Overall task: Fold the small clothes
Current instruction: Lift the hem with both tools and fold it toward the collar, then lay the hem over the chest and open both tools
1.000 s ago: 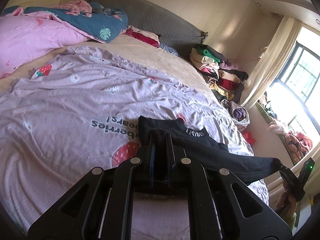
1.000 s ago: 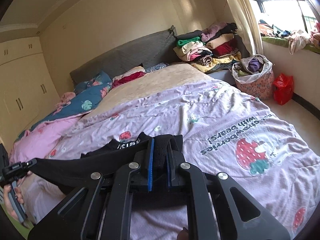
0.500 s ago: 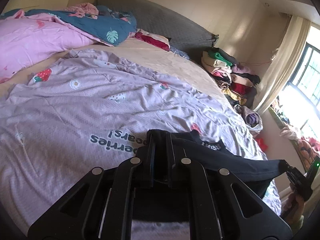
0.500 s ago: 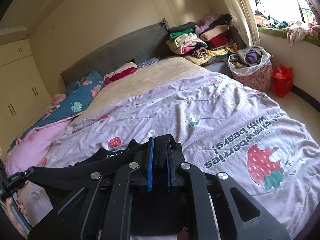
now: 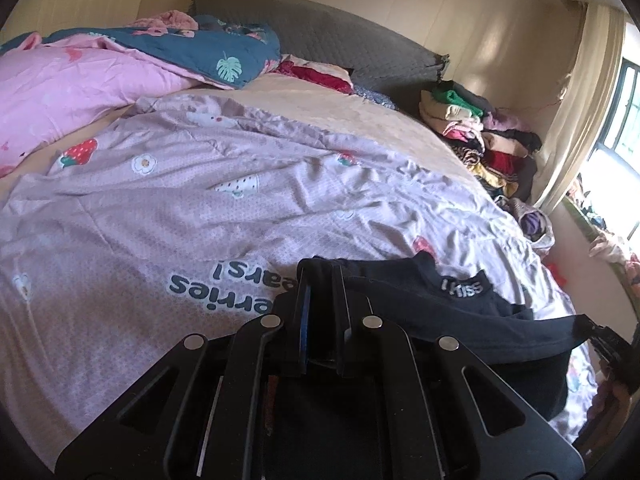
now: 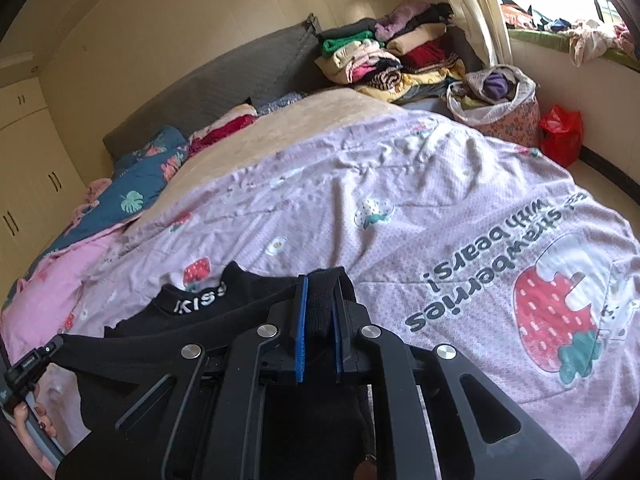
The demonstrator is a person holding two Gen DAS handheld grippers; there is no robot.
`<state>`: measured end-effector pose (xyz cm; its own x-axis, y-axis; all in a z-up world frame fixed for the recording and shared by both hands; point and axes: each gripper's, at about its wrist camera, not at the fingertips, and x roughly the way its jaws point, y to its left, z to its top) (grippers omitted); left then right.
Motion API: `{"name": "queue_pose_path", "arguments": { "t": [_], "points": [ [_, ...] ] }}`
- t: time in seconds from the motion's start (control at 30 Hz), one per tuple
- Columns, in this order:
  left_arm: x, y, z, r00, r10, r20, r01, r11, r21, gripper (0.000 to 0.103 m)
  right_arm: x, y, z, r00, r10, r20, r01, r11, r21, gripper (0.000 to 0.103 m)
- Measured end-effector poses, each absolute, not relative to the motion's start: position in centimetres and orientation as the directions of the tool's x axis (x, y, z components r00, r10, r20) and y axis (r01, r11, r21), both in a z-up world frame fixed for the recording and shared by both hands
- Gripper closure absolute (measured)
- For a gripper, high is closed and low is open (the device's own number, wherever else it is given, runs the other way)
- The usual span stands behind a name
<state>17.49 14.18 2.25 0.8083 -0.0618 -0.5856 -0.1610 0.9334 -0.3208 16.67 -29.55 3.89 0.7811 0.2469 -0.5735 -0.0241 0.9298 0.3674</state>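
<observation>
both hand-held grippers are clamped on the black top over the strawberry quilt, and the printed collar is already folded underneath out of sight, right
Not quite. Both the left hand-held gripper and the right hand-held gripper are shut on the black top over the strawberry quilt, but the printed collar is not hidden: it lies on top in plain sight, as both wrist views show.
</observation>
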Motion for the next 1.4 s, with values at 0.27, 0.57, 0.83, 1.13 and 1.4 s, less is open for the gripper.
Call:
{"name": "queue_pose_path", "arguments": {
  "t": [0.27, 0.57, 0.83, 1.13, 1.4],
  "points": [
    [18.2, 14.6, 0.4, 0.785, -0.05, -0.618, -0.194, 0.927, -0.322, 0.093, 17.3, -29.1, 2.5, 0.764, 0.192, -0.616, 0.005, 0.953, 0.304, 0.075],
    [16.5, 13.2, 2.2, 0.805, 0.008, -0.594, -0.186, 0.953, -0.239, 0.058, 16.5, -29.7, 3.4, 0.78, 0.211, -0.589, -0.026, 0.952, 0.306, 0.043],
    [15.5, 9.4, 2.6, 0.798, -0.041, -0.601, -0.1, 0.975, -0.199, 0.01, 15.0, -26.8, 5.3, 0.775, 0.275, -0.569, -0.188, 0.96, 0.208, 0.029],
    [15.1, 4.1, 1.1, 0.734, -0.139, -0.665, 0.04, 0.986, -0.161, 0.01, 13.6, -21.7, 4.7, 0.674, 0.391, -0.627, -0.427, 0.898, 0.101, 0.046],
    [15.3, 2.3, -0.7, 0.658, -0.195, -0.727, 0.094, 0.98, -0.178, 0.061, 12.8, -20.2, 3.6, 0.585, 0.431, -0.687, -0.526, 0.846, 0.082, 0.061]
  ]
}}
